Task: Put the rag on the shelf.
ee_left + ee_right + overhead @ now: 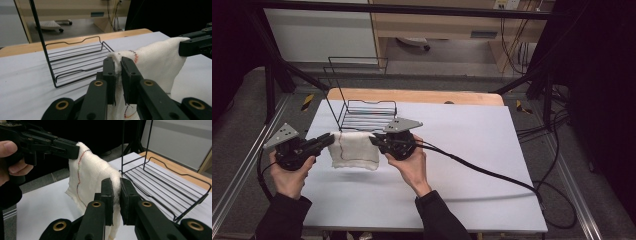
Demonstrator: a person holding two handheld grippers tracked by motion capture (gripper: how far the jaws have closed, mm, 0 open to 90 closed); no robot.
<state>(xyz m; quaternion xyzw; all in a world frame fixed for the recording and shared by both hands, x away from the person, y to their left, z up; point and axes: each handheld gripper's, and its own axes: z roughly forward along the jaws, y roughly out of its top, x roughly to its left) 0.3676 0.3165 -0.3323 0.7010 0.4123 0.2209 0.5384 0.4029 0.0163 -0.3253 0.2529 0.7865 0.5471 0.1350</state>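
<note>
1. A white cloth [354, 149] hangs above the white table [472, 150], stretched between two hand-held grippers, just in front of a black wire rack [362, 112].
2. The left gripper [328, 140] is clamped on the cloth's upper left corner; in the left gripper view its jaws pinch a fold of the fabric [155, 62].
3. The right gripper [374, 140] is likewise closed on the opposite upper corner.
4. The cloth looks light, soft and limp: it sags between the grips, its lower edge hanging free.
5. Its loose weave and coloured stitching [79, 170] suggest it could snag on the rack's wires.
6. Top corners seem the best holds, keeping it spread flat.
</note>
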